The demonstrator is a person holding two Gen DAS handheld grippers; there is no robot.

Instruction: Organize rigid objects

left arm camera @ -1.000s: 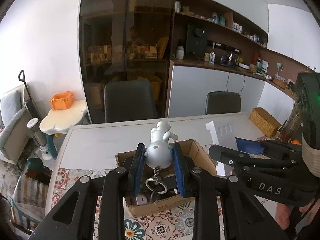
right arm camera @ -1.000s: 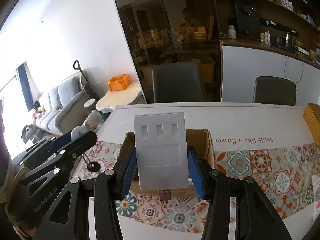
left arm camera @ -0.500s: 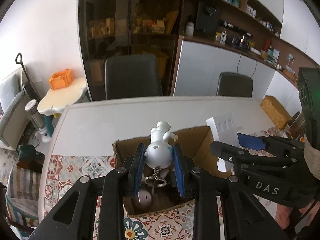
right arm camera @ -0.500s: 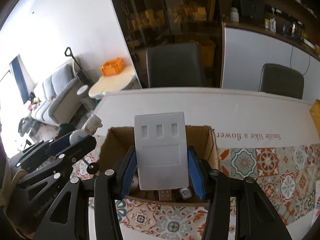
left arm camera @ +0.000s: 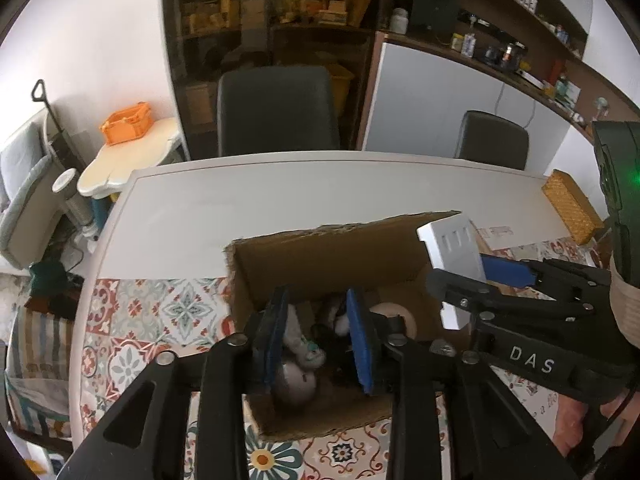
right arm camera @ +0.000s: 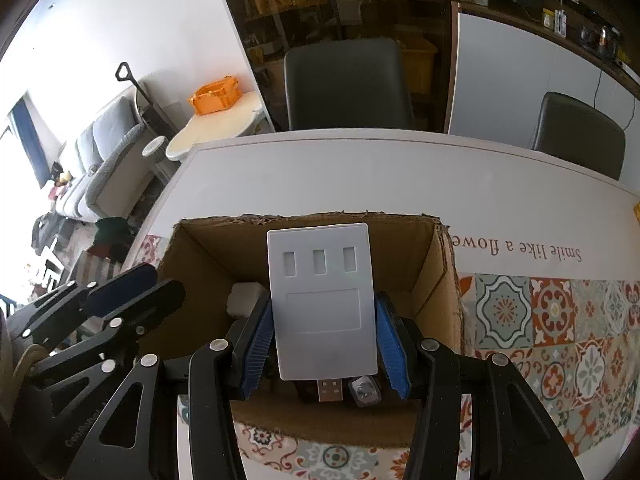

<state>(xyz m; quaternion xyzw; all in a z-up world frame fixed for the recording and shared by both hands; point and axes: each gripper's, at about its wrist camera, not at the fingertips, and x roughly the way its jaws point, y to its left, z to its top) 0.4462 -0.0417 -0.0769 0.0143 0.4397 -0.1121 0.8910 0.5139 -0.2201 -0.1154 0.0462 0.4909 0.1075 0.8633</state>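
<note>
Cardboard box [left arm camera: 332, 264] beneath both claws: left claw [left arm camera: 318, 336], just opening, releases the figurine [left arm camera: 296, 356]; right claw [right arm camera: 324, 344], clenched on the white hub [right arm camera: 322, 300], may snag the left claw on release.

- White table [right arm camera: 360, 176] is flanked by two dark chairs [right arm camera: 348, 84].
- Glass-fronted cabinet [left arm camera: 272, 20] and wall shelves [left arm camera: 520, 52] are seen behind.
- Grey sofa [right arm camera: 100, 160] is lit by daylight.
</note>
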